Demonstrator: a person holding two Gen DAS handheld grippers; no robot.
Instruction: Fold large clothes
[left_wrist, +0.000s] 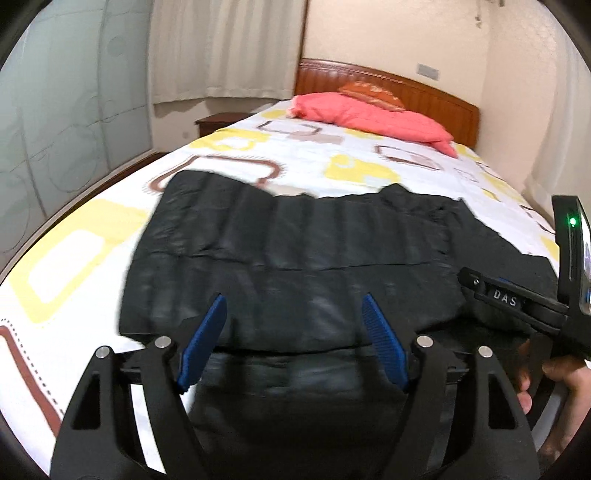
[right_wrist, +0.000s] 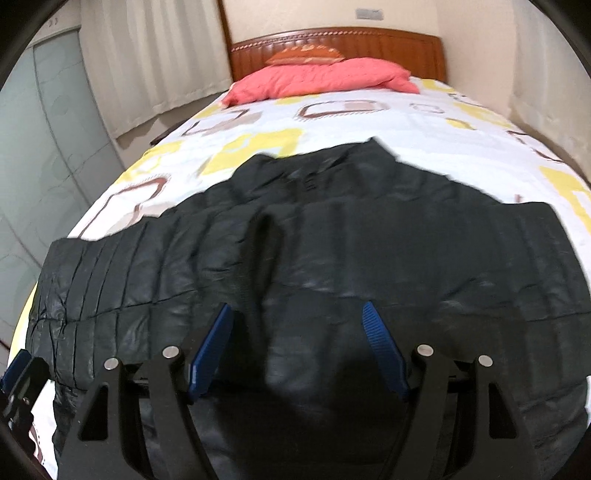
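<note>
A black quilted jacket (left_wrist: 295, 240) lies spread on the patterned bed sheet (left_wrist: 314, 155), with a folded layer across its near part. My left gripper (left_wrist: 293, 299) hovers over the jacket's near edge, its blue pads wide apart and nothing between them. In the right wrist view the same jacket (right_wrist: 369, 240) fills the lower frame, collar toward the headboard. My right gripper (right_wrist: 295, 306) is open above the jacket, and its pads touch no cloth. The right tool's body (left_wrist: 509, 299) shows at the right edge of the left wrist view, held by a hand (left_wrist: 554, 373).
A pink folded quilt (left_wrist: 369, 114) and an orange cushion (left_wrist: 369, 92) lie by the wooden headboard (left_wrist: 424, 88). A nightstand (left_wrist: 218, 122), curtains (left_wrist: 221, 48) and frosted sliding doors (left_wrist: 55, 129) stand left of the bed.
</note>
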